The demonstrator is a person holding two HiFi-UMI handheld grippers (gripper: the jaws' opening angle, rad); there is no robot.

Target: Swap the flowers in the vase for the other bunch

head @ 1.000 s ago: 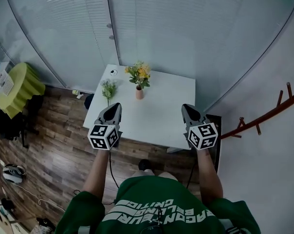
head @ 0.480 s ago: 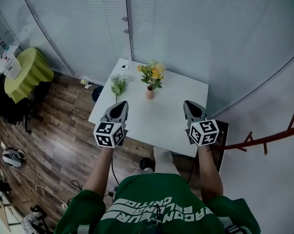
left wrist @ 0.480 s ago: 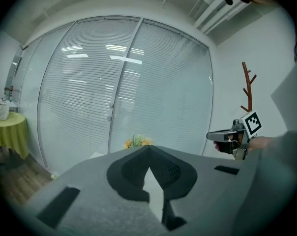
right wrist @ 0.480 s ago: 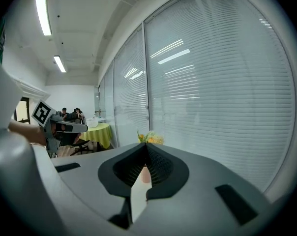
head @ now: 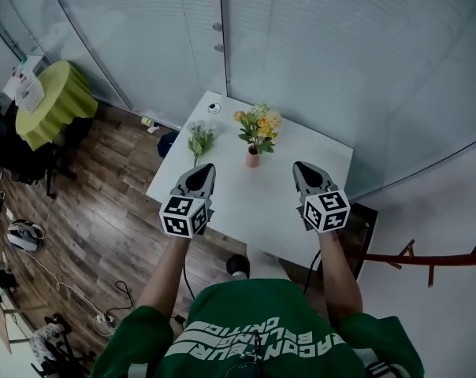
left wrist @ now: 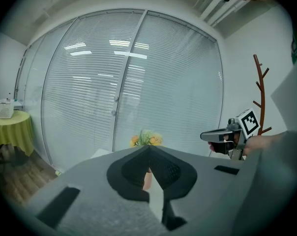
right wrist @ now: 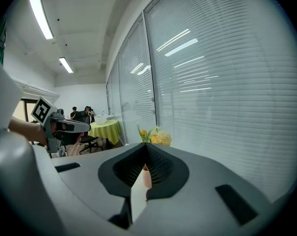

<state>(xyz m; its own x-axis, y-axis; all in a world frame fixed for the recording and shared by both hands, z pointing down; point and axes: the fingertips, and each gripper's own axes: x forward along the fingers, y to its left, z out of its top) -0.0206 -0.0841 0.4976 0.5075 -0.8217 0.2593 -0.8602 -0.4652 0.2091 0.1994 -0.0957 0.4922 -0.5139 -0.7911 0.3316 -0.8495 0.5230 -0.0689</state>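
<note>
While the left gripper (head: 202, 168) and right gripper (head: 303, 166) are hovering clenched, empty
Yellow-orange flowers (head: 258, 124) are standing in a small pink vase (head: 253, 161) at frame centre, a pale green bunch (head: 199, 136) lying just left

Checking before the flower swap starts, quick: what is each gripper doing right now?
Left gripper: closed, holding nothing.
Right gripper: closed, holding nothing.

The near half of the table (head: 254, 203) is lying bare between the left tool (head: 204, 168) and the right tool (head: 301, 166), leaving an open lane ahead. At twelve o'clock the vase (head: 253, 159) with its flowers (head: 258, 124) is standing in the way. A loose bunch (head: 198, 138) is lying at ten o'clock. The window blinds (head: 317, 53) are closing off the far side.
</note>
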